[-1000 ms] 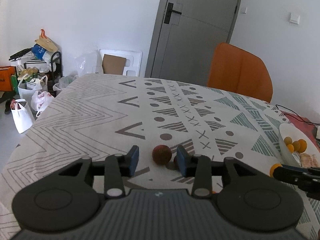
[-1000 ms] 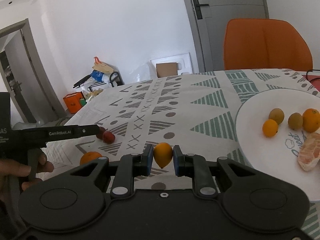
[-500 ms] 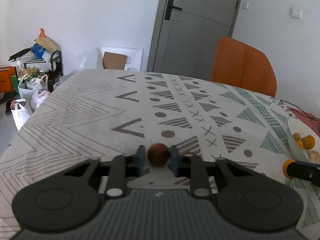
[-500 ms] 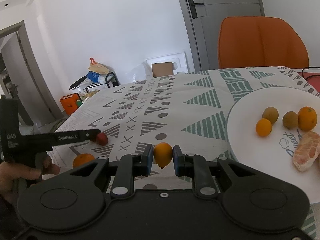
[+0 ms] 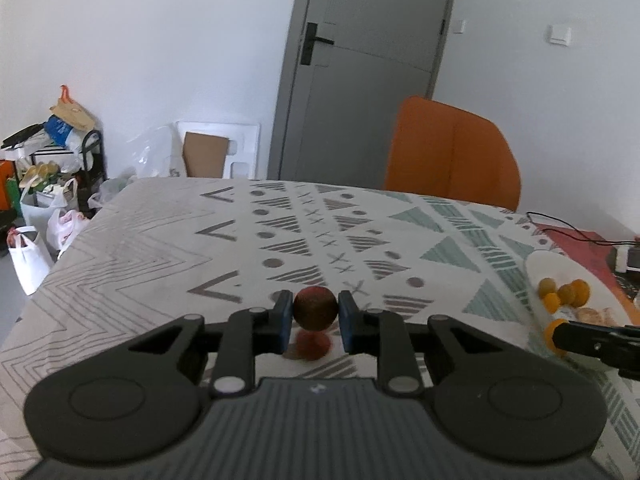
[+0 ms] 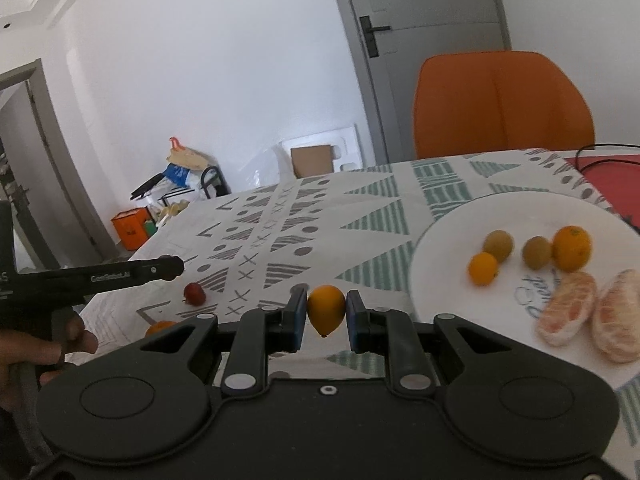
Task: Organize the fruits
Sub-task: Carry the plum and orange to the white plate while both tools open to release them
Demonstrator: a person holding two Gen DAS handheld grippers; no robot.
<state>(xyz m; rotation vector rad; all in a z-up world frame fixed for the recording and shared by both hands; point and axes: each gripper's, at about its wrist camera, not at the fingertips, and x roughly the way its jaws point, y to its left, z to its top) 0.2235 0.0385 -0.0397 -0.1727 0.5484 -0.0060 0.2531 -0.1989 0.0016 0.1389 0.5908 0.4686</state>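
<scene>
Two fruits are gripped, ready for carrying: the left gripper (image 5: pixel 312 320) fingers clamp a dark red fruit (image 5: pixel 315 307) above the tabletop (image 5: pixel 160 240); the right gripper (image 6: pixel 323 316) pinches a small orange fruit (image 6: pixel 326 309) beside the white plate (image 6: pixel 448 280), probably next for release there.

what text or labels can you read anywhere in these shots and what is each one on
"GenRobot.AI": white print, slightly blurred, on the black bar of the left gripper, in the right wrist view.
"S": end of a cut-off marking on the same tool's body at the frame's left edge.
Blue cursive on the white plate: blurred and partly hidden by fruit; it may start "Sweet", not certain.
Orange box on the floor: dark marking, too small to read.
</scene>
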